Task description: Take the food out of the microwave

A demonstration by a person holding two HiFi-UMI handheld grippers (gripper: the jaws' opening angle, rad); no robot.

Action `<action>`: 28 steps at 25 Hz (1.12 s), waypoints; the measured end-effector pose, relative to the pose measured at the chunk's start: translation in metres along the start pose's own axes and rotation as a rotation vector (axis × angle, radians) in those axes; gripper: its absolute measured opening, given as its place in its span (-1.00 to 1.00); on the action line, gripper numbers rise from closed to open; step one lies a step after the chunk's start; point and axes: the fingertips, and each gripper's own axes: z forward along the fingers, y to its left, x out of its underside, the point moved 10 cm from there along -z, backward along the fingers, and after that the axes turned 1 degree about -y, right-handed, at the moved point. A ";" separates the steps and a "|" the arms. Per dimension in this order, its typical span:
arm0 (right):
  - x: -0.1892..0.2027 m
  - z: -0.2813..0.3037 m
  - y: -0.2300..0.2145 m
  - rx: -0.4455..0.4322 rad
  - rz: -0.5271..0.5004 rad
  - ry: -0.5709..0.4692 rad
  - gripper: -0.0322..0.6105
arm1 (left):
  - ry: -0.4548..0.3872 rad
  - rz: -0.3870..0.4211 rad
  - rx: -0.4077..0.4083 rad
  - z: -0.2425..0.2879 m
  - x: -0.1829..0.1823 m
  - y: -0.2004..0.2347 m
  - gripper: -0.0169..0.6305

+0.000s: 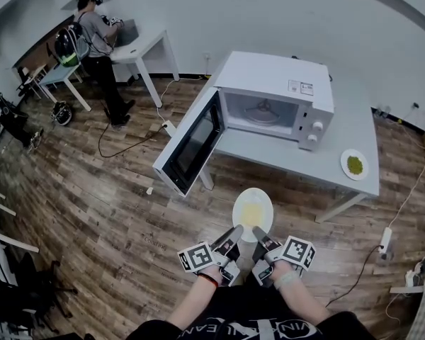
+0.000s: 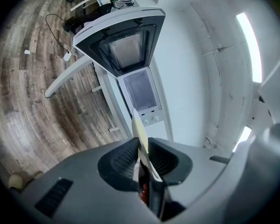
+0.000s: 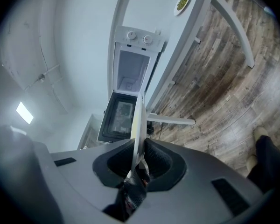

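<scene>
A white plate of yellow food [image 1: 252,211] hangs in the air in front of the table, level and clear of the microwave. My left gripper [image 1: 235,234] is shut on its near left rim and my right gripper [image 1: 257,233] is shut on its near right rim. In each gripper view the plate shows edge-on between the jaws, the plate [image 2: 140,135] in one and the plate [image 3: 138,123] in the other. The white microwave [image 1: 278,98] stands on the grey table [image 1: 354,129] with its door [image 1: 193,143] swung wide open to the left. Its cavity [image 1: 262,111] shows only the glass turntable.
A small white plate of green food [image 1: 354,165] lies near the table's right front corner. Cables and a power strip [image 1: 384,239] lie on the wooden floor. A person [image 1: 99,44] stands at another white table [image 1: 145,48] far left. Chairs stand along the left edge.
</scene>
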 end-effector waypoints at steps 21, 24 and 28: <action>0.067 -0.031 -0.014 0.019 0.070 -0.042 -0.70 | 0.044 -0.025 0.014 -0.055 0.032 0.012 -0.74; 0.070 -0.029 -0.009 0.004 0.052 -0.045 -0.70 | 0.034 -0.019 0.025 -0.060 0.028 0.009 -0.74; 0.072 -0.028 -0.002 -0.002 0.041 -0.048 -0.70 | 0.030 -0.018 0.036 -0.064 0.025 0.009 -0.74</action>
